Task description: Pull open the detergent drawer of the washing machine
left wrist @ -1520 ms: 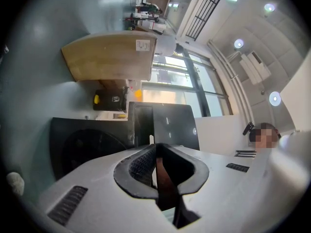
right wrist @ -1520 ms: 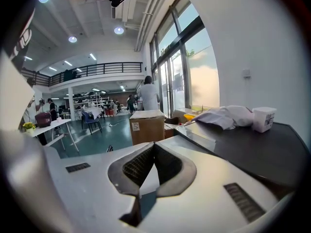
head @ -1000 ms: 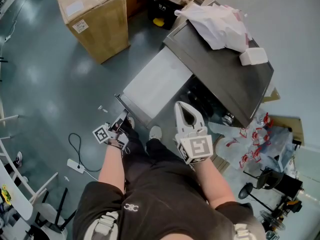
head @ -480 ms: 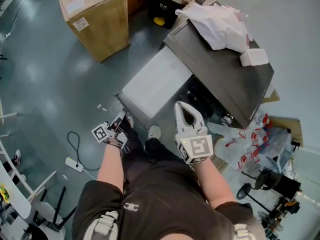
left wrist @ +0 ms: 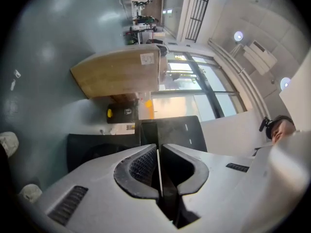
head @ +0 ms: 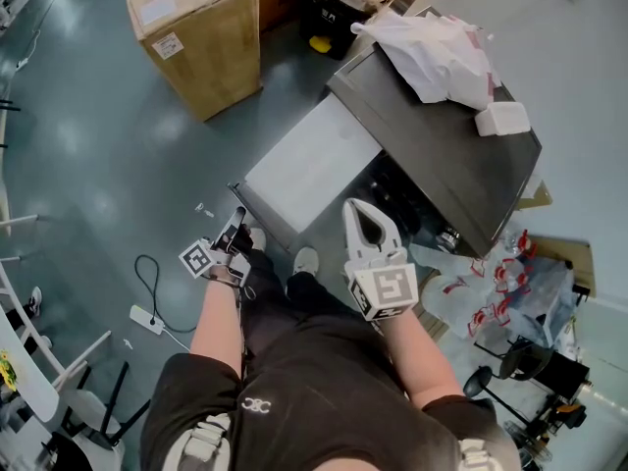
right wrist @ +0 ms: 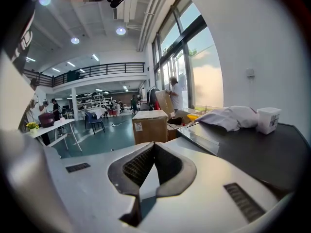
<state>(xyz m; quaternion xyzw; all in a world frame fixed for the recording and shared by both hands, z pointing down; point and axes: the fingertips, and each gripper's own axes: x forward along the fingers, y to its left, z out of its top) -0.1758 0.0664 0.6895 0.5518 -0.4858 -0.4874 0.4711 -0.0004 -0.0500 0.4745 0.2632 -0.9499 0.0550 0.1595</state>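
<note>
Drawer (head: 312, 163), a long white slab with a dark front rim, is standing pulled out of the machine (head: 442, 155). The left gripper (left wrist: 159, 149) is clamping that rim between its fingers. Right gripper (right wrist: 154, 147), fingers closed on nothing, is hovering beside the slab. The drawer's inside is staying hidden in every view.

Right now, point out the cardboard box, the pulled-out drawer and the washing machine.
cardboard box (head: 214, 59): head view, on its brown side face.
drawer (head: 314, 160): head view, middle of its white upper face.
washing machine (head: 446, 165): head view, bare part of its dark top panel.
</note>
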